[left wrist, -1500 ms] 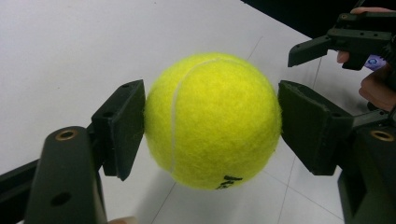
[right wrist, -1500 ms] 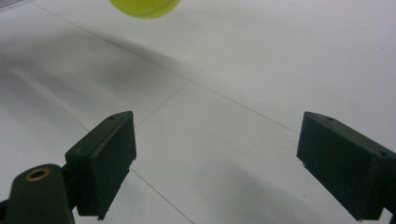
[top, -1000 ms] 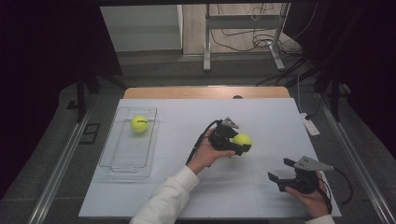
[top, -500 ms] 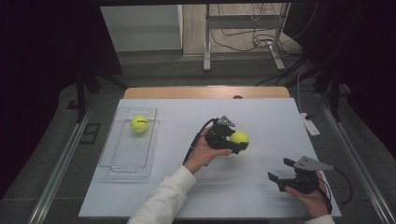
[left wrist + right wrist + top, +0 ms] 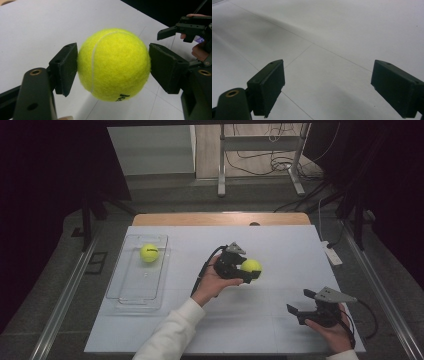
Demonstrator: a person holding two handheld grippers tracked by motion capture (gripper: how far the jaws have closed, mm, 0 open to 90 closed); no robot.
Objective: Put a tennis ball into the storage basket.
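Here the table (image 5: 260,330) carries a clear tray (image 5: 134,296) at its left, one ball (image 5: 149,252) in it. Mid-table, lifted, the left gripper (image 5: 249,270) pinches a second ball (image 5: 113,64) — likely tray-bound next. The right gripper (image 5: 298,312) idles, jaws spread.

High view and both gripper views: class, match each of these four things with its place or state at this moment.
Things:
1. Left hand-held gripper
2. Right hand-held gripper
3. Tennis ball in tray
4. Clear tray

States:
A. jaws apart, nothing between them
B. lies in the clear container
C. clamped on a tennis ball above the table
D. at the table's left side

Pairs: 1-C, 2-A, 3-B, 4-D
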